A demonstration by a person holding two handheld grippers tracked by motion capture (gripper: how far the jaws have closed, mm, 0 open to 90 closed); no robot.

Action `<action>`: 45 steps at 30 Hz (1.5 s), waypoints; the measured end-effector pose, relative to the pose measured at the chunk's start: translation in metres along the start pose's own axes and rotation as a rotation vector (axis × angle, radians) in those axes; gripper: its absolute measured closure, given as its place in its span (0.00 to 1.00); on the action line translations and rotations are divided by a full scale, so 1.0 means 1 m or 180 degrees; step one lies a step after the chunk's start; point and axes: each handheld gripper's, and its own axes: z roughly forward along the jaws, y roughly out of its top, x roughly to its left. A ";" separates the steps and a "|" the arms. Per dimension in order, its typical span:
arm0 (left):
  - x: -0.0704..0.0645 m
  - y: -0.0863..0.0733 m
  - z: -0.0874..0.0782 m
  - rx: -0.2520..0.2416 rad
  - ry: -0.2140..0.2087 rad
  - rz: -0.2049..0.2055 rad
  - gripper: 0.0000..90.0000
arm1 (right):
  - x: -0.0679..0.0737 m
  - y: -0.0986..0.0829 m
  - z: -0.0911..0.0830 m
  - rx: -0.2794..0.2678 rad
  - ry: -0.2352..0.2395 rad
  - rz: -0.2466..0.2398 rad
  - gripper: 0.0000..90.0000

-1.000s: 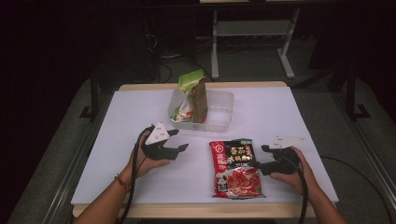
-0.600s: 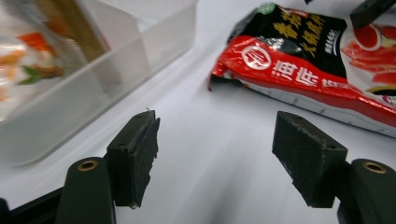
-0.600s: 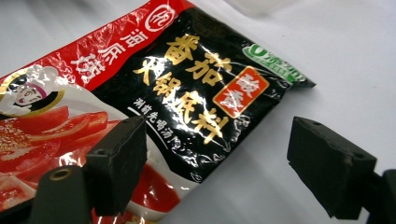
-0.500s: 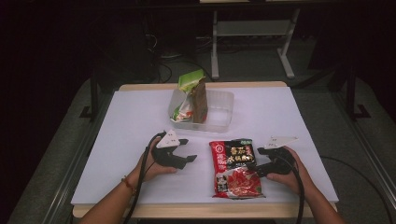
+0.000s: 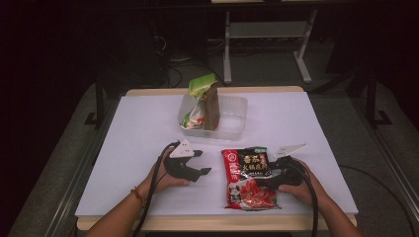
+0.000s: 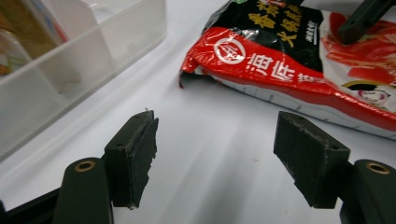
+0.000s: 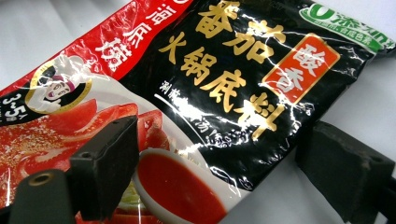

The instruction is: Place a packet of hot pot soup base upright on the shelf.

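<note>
A red and black soup-base packet (image 5: 249, 177) lies flat on the white table near the front edge. My right gripper (image 5: 264, 174) is open at the packet's right edge. In the right gripper view, the packet (image 7: 210, 93) lies under the left jaw, the right jaw hangs over bare table, and the right gripper (image 7: 224, 163) grips nothing. My left gripper (image 5: 202, 163) stands open just left of the packet, pointing at it. In the left gripper view, the left gripper (image 6: 224, 158) holds nothing and the packet (image 6: 289, 56) lies a little ahead.
A clear plastic container (image 5: 238, 107) stands at the back middle of the table (image 5: 133, 128), holding a green packet (image 5: 200, 86) and a brown packet (image 5: 212, 106) upright. The container (image 6: 93, 51) is at the left in the left gripper view. Beyond the table are a dark floor and a desk frame.
My left gripper has moved right and toward the front edge, closing on the packet. My right gripper has shifted slightly left onto the packet's right edge. The packet has not moved.
</note>
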 end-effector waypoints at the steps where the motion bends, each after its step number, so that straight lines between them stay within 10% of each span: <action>1: 0.000 0.001 0.002 -0.0009 -0.0028 -0.0029 0.32 | 0.000 0.000 0.000 -0.0006 0.0002 0.0003 0.14; 10: 0.006 0.015 0.035 0.0115 -0.0400 -0.0395 0.22 | 0.003 0.000 0.003 -0.0068 -0.0006 -0.0090 0.17; 27: 0.020 0.021 0.073 0.0124 -0.0536 -0.0963 0.15 | 0.003 -0.003 0.003 -0.0146 0.0000 -0.0125 0.17; 38: 0.008 0.026 0.076 0.0209 -0.0450 -0.0739 0.20 | 0.007 -0.003 0.004 -0.0213 -0.0041 -0.0234 0.22; 45: 0.006 0.026 0.075 0.0107 -0.0484 -0.0823 0.27 | 0.006 -0.003 0.002 -0.0244 -0.0067 -0.0234 0.27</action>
